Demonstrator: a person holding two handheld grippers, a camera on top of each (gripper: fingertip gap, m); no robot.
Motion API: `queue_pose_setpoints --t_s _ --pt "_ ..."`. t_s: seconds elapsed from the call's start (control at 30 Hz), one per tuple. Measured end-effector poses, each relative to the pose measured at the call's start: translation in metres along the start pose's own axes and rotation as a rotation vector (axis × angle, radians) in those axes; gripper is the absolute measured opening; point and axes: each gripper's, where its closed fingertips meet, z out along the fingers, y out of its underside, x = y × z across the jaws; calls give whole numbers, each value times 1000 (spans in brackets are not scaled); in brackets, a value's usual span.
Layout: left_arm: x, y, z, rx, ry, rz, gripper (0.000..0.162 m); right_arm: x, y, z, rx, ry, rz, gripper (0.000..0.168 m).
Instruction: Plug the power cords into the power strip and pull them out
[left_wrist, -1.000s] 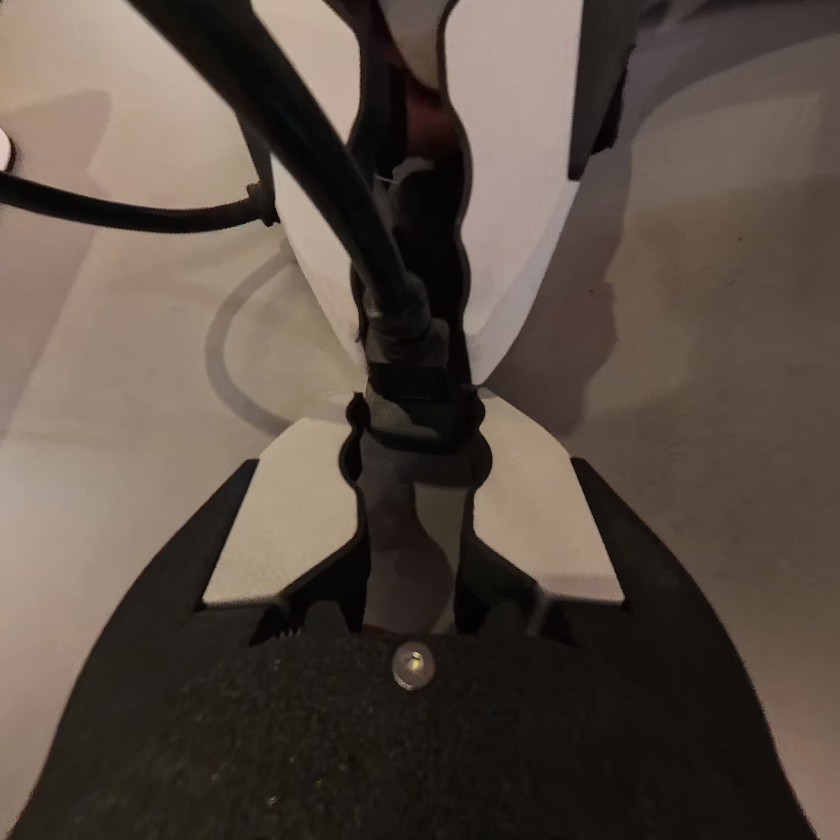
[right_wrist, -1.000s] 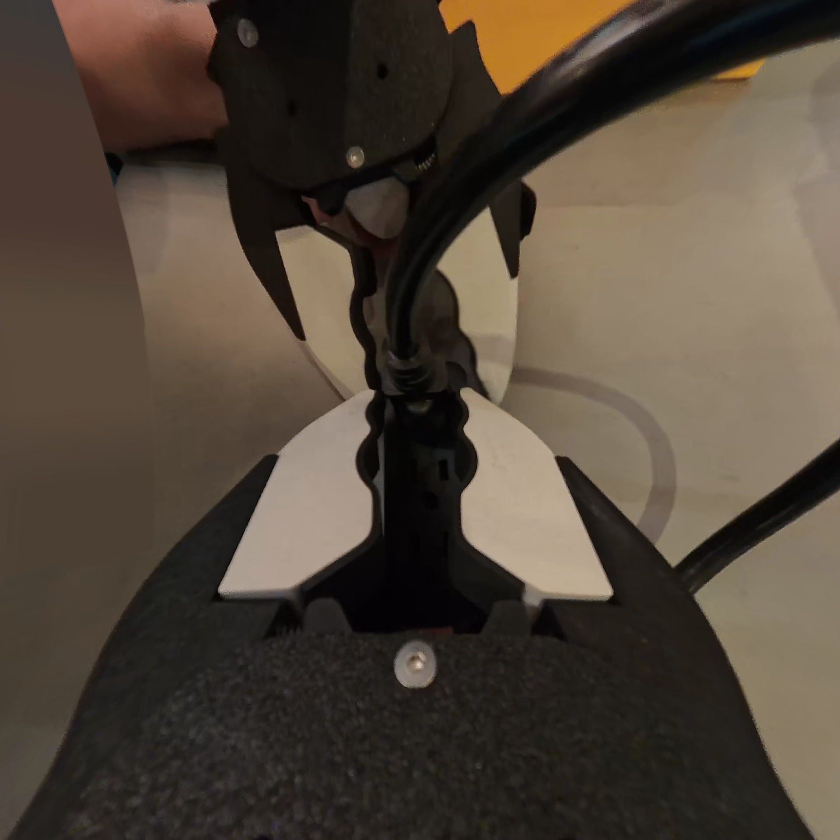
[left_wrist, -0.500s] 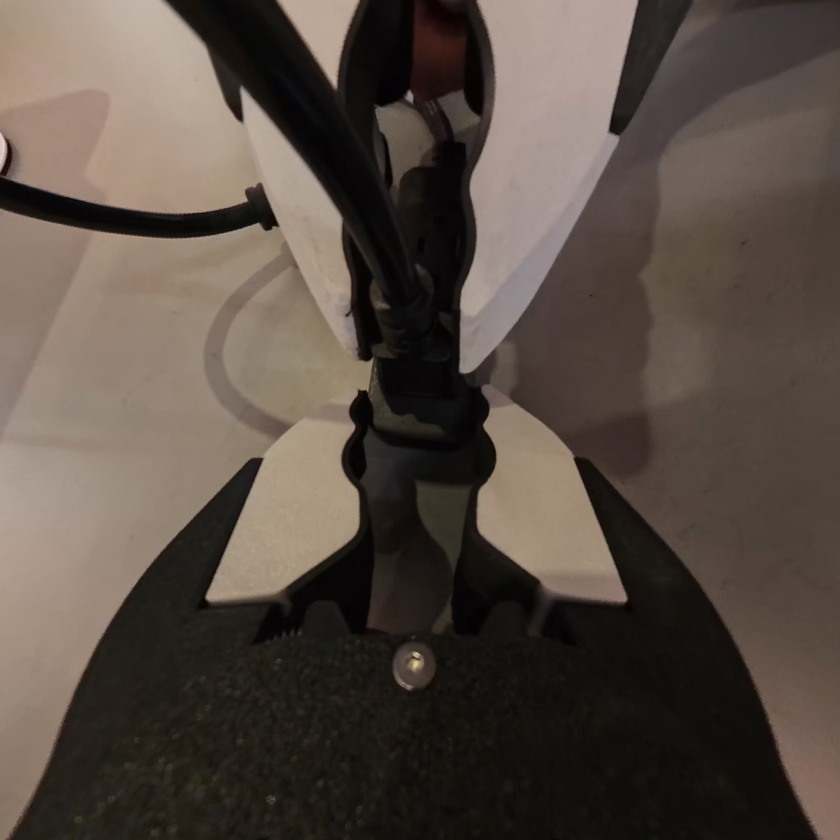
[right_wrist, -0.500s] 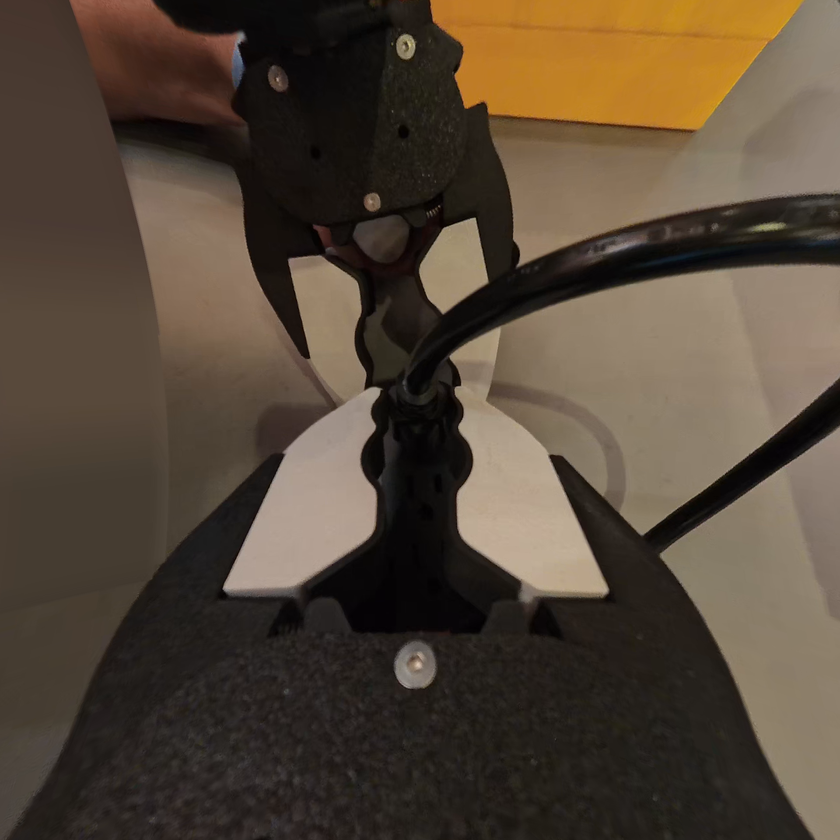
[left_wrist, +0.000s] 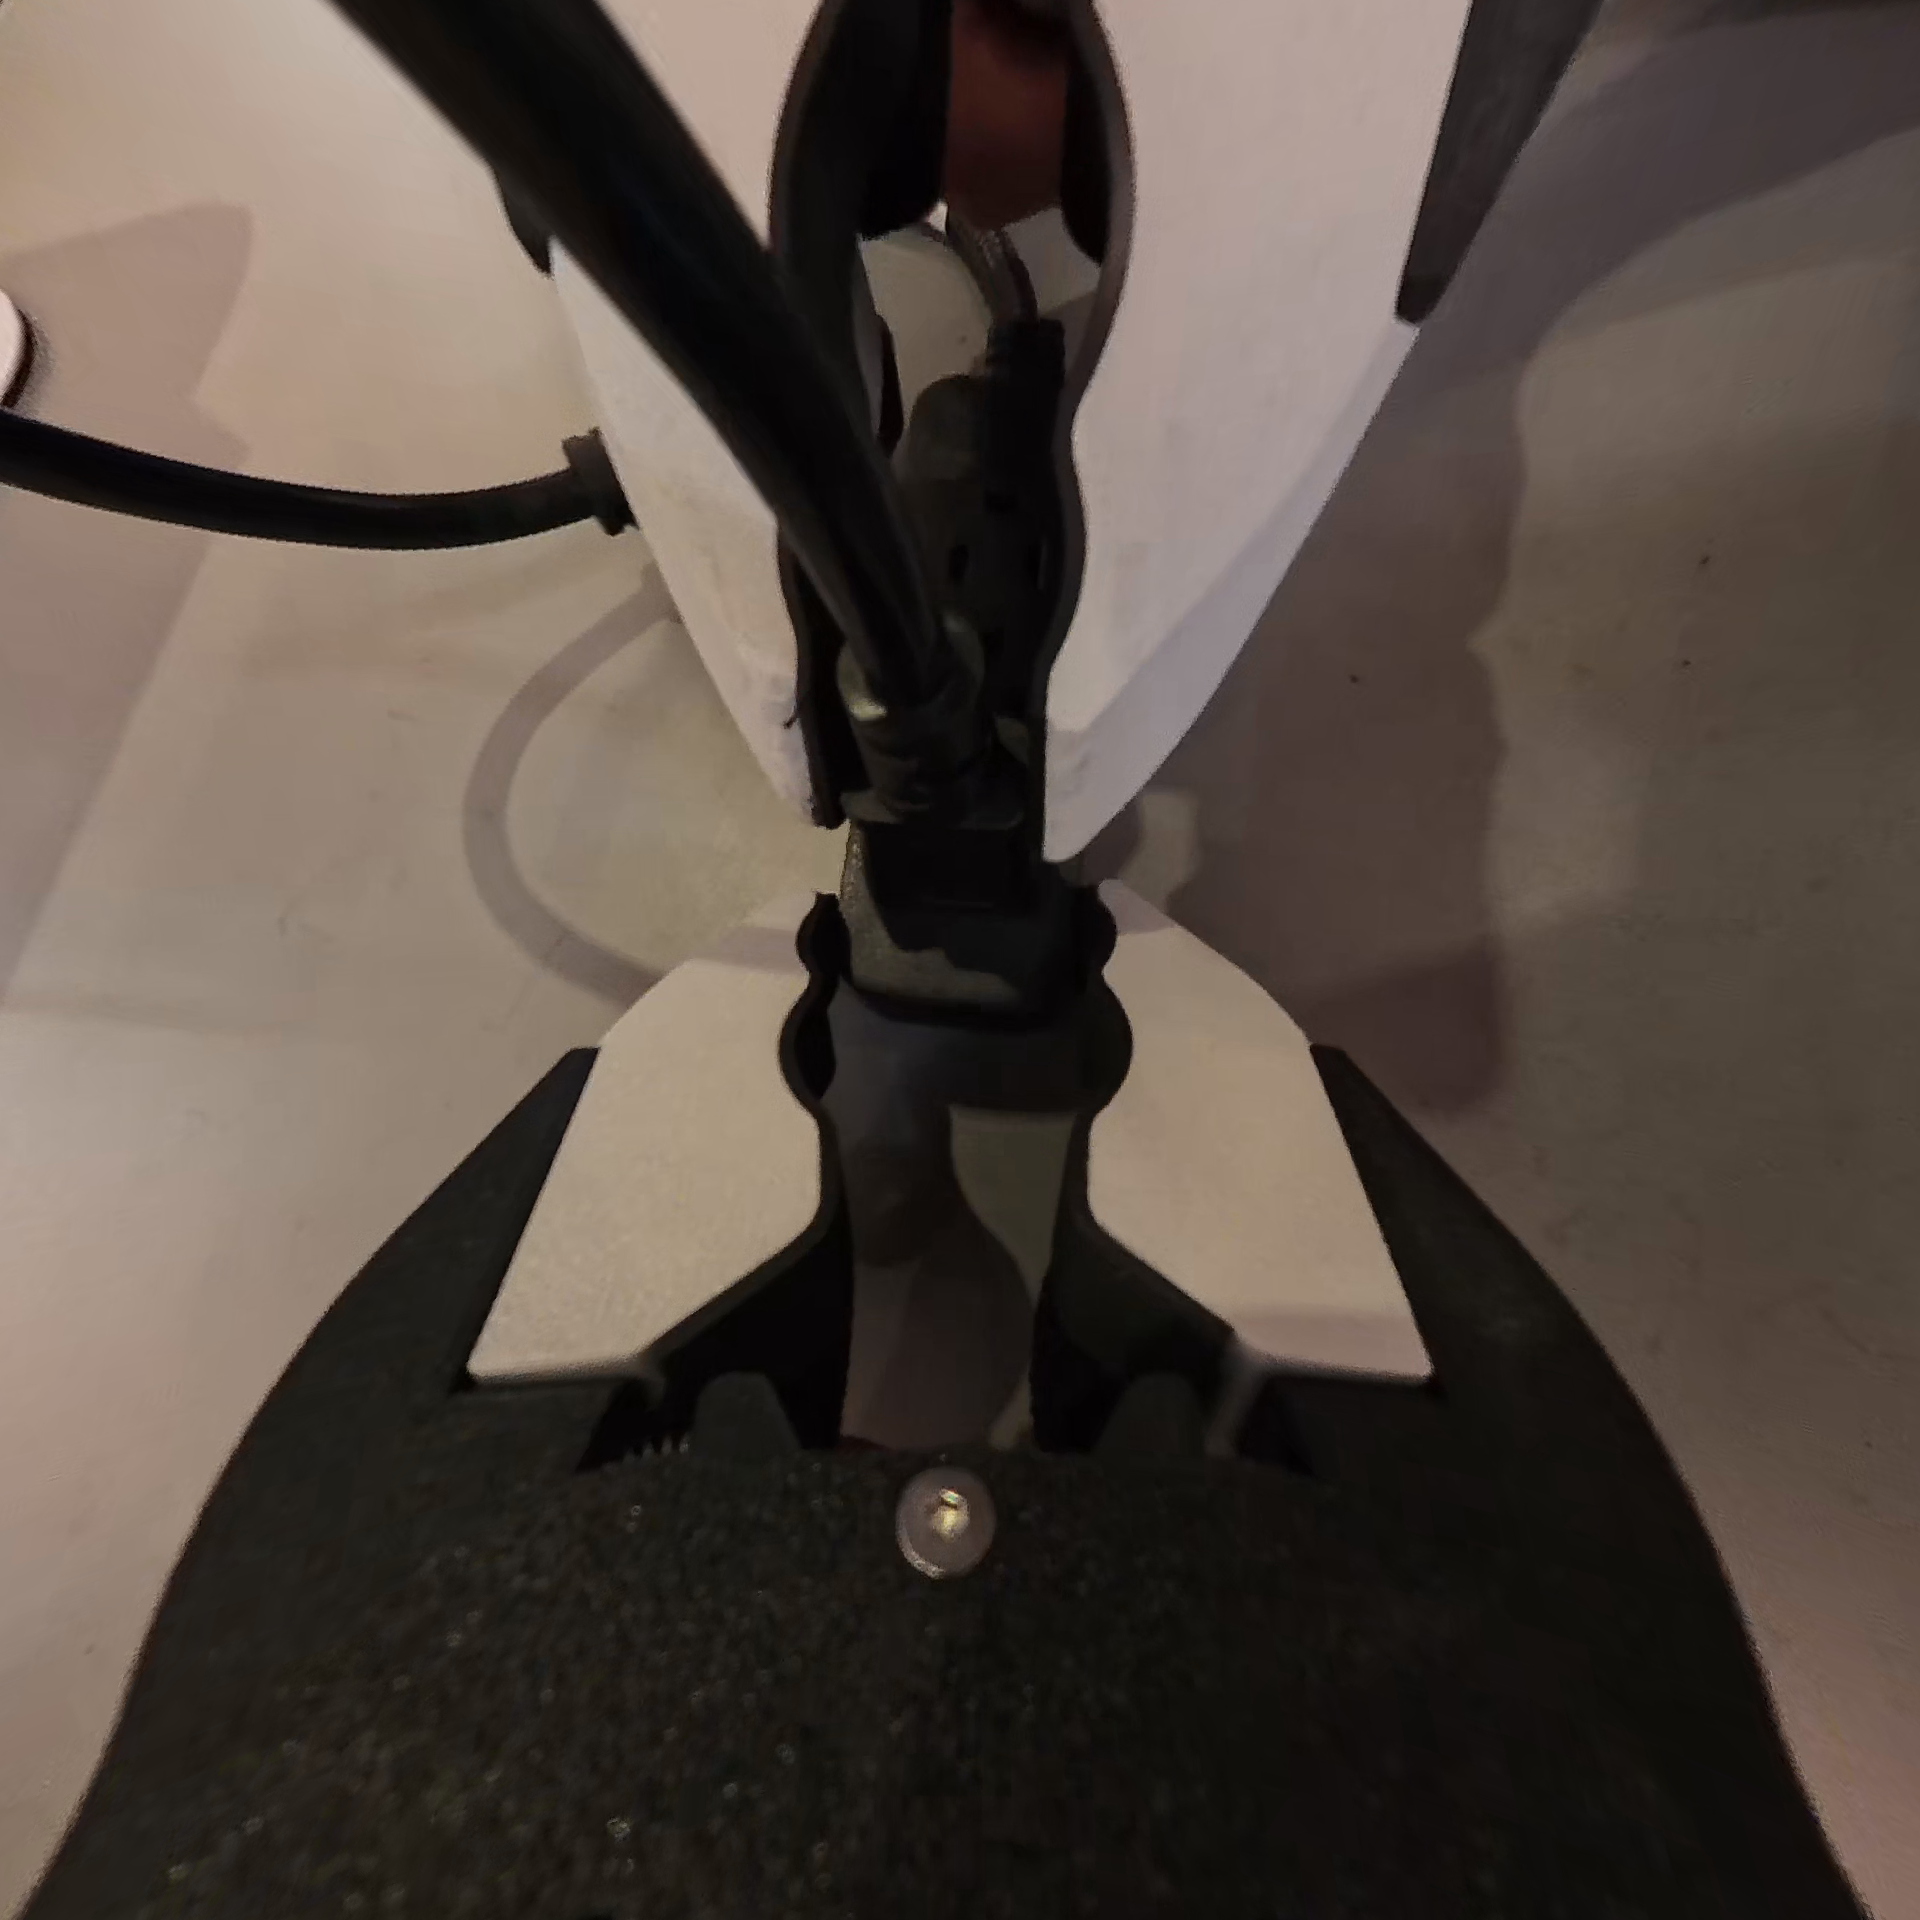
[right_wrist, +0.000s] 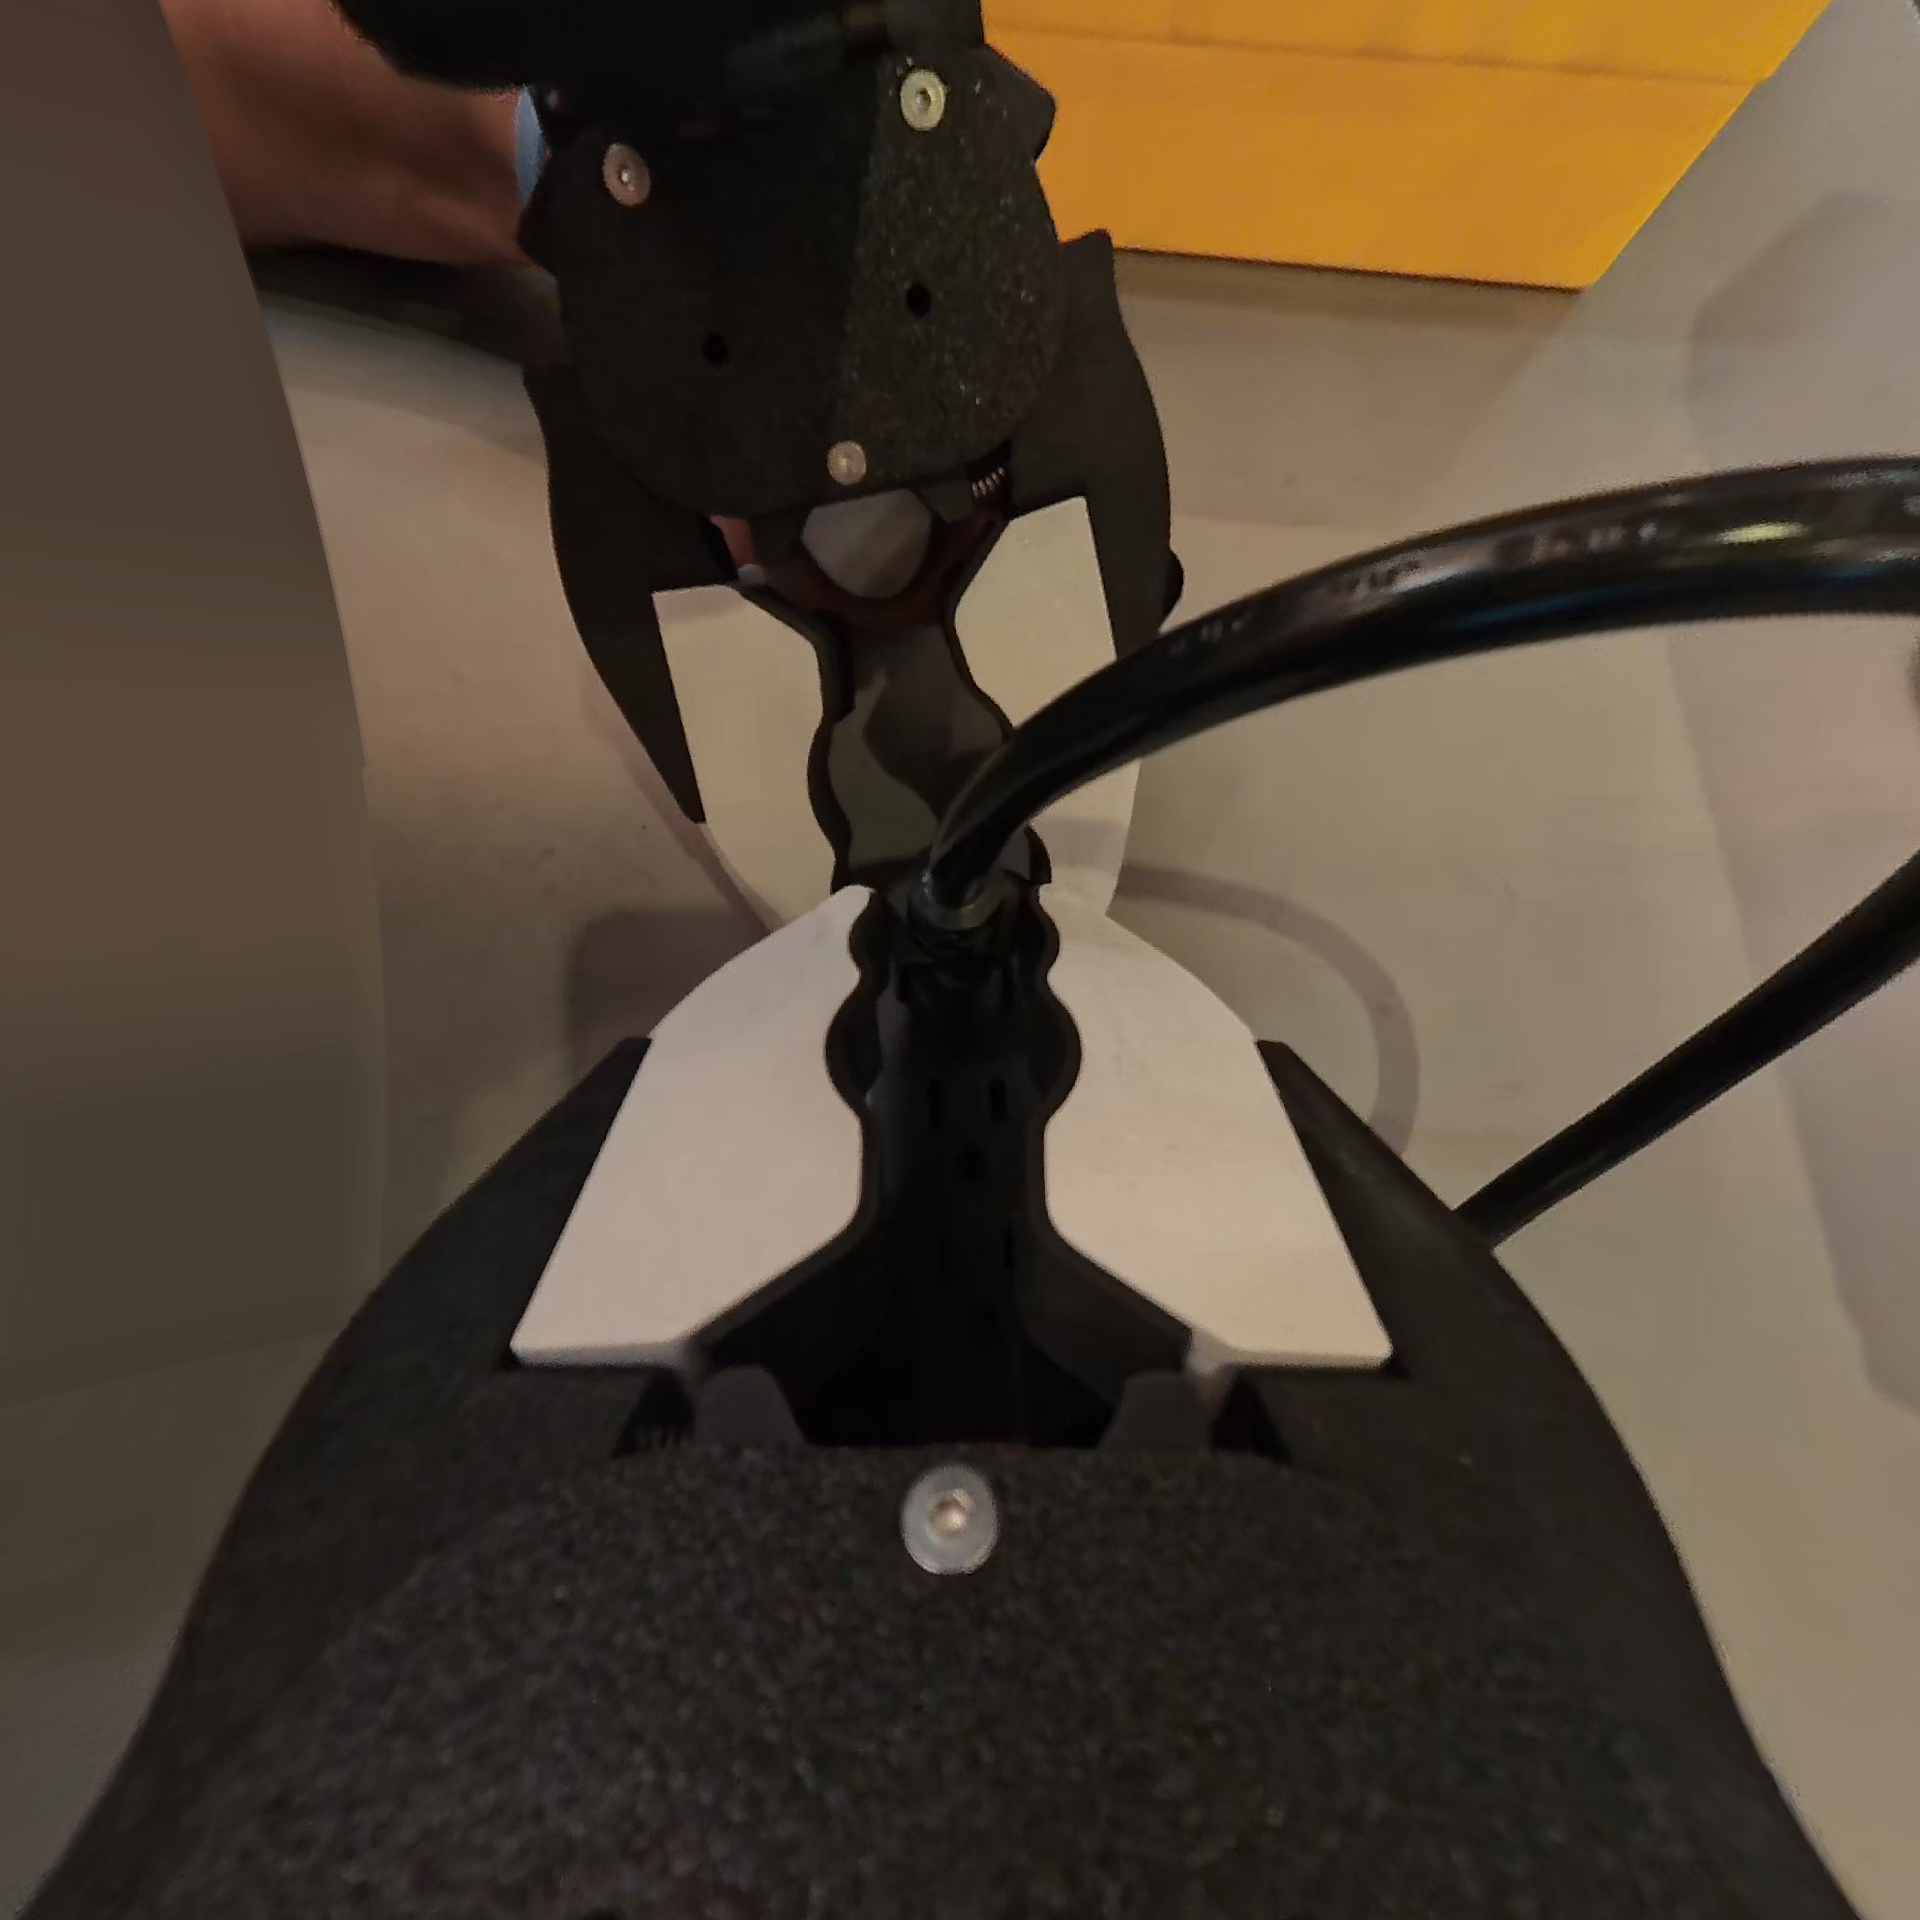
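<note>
My left gripper (left_wrist: 956, 935) is shut on a black plug (left_wrist: 961, 951) held at its fingertips. The plug's thick black cord (left_wrist: 644, 208) arches up and away; in the right wrist view the cord (right_wrist: 1455, 582) bends to the right. My right gripper (right_wrist: 951, 914) faces the left one tip to tip and is shut on a black power strip (right_wrist: 966, 1143) with small slots. The plug meets the strip where the tips meet; how deep it sits is hidden. The strip's own cable (right_wrist: 1683, 1081) leaves sideways, and shows in the left wrist view (left_wrist: 312, 509).
Both grippers hang low over a pale table (left_wrist: 1558, 1039) with a grey curved line (right_wrist: 1361, 987) on it. A yellow box (right_wrist: 1351, 135) stands at the back. A person's arm (right_wrist: 343, 156) is behind the left gripper (right_wrist: 935, 862). The tips of one gripper are about 4 cm away from the tips of the other.
The two grippers have closed the gap and now stand tip to tip. The plug's cord has swung lower and more to the side. Both grips are unchanged.
</note>
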Motion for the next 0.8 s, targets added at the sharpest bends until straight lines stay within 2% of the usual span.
queue_pose_setpoints --t_s 0.8 --pt "-1 0 0 0 -8 -1 43 1 -4 1 10 52 -68 23"
